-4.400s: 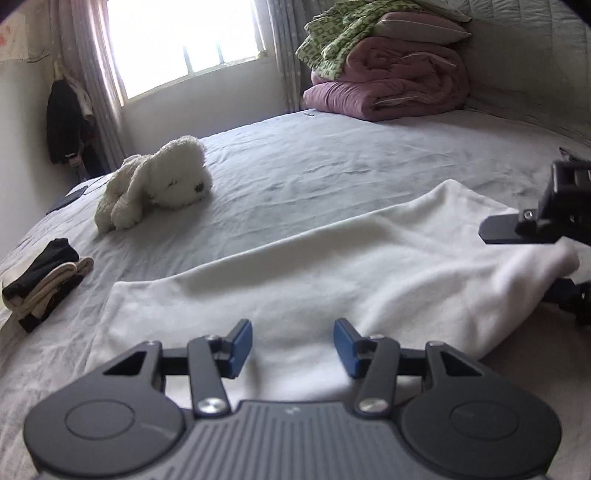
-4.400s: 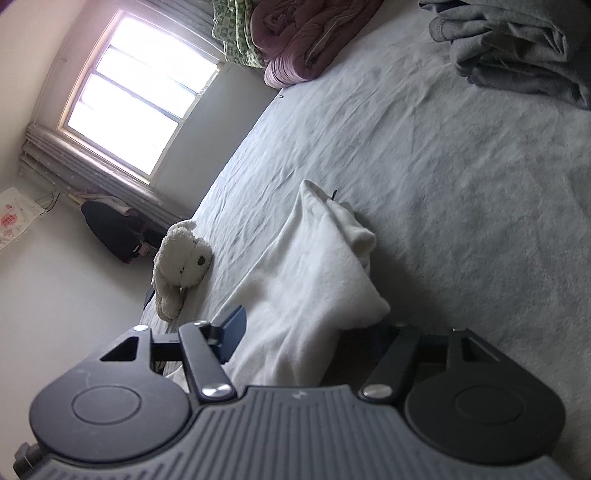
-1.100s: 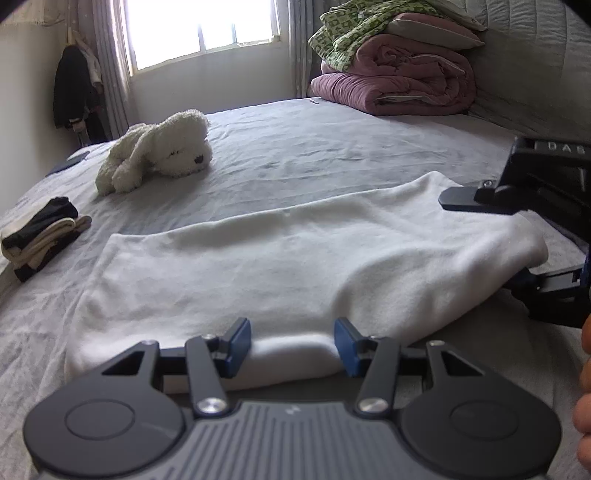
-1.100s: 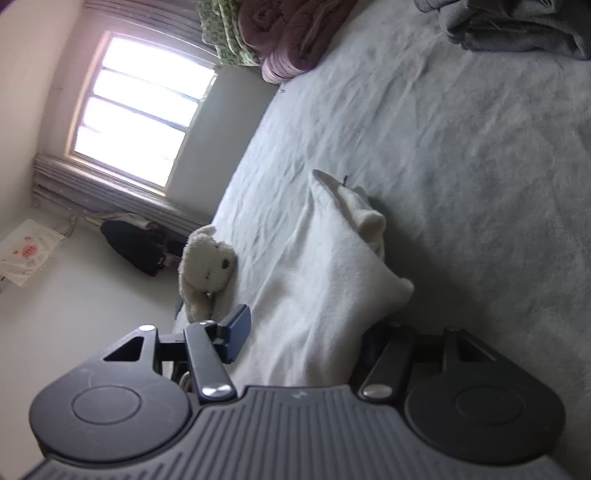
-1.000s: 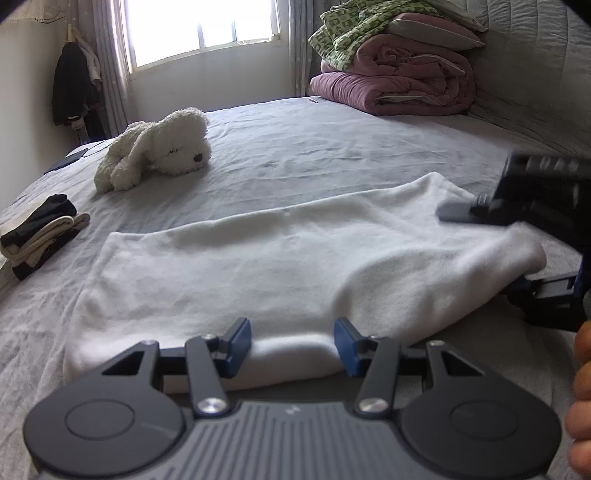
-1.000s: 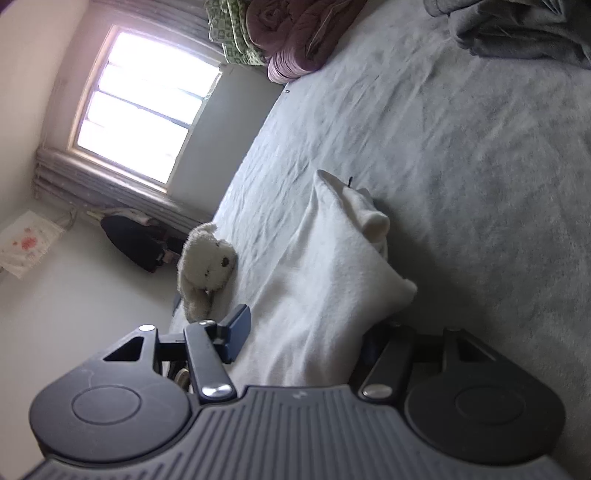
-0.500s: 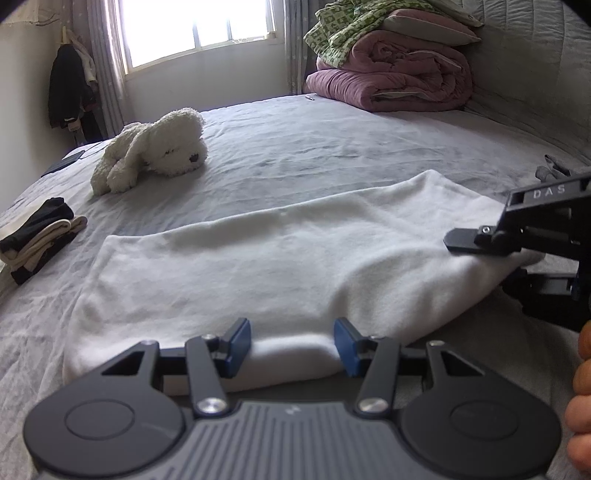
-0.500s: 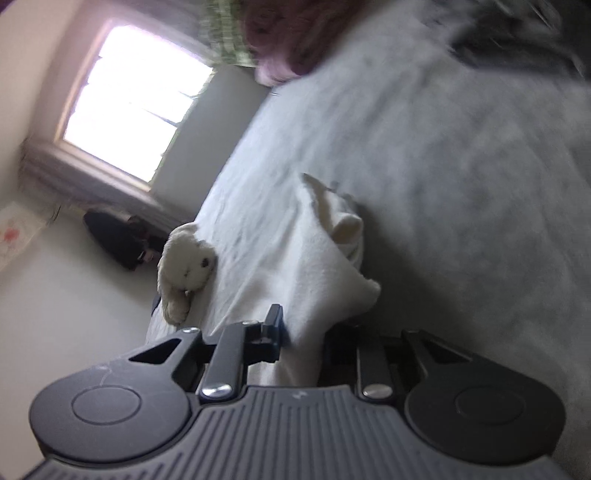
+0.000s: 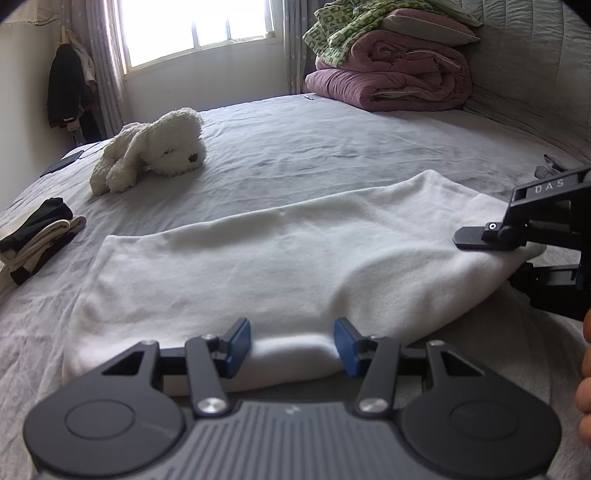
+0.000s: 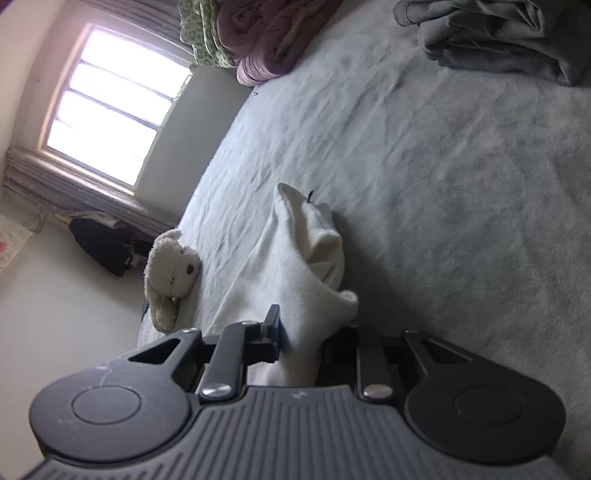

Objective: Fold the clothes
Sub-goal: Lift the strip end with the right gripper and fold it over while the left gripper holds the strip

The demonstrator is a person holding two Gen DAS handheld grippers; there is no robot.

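A white garment point(image 9: 295, 258) lies folded lengthwise across the grey bed point(image 9: 332, 155). My left gripper point(image 9: 291, 345) is open at its near folded edge. A bulge of cloth sits between the blue pads point(image 9: 238, 345). At the garment's right end, my right gripper point(image 9: 517, 258) is shut on the cloth, one finger above and one below. In the right wrist view the white garment point(image 10: 295, 266) is pinched between the fingers of the right gripper point(image 10: 303, 339), and its loose corner sticks out past them.
A white plush dog point(image 9: 155, 155) lies beyond the garment at the left. A small stack of dark and beige folded clothes point(image 9: 33, 236) is at the left edge. Pink and green quilts point(image 9: 388, 77) sit by the headboard. Folded grey clothing point(image 10: 498, 33) lies further up the bed.
My right gripper has closed on the garment's right end, which it only straddled a second ago. The left gripper has kept still at the same width.
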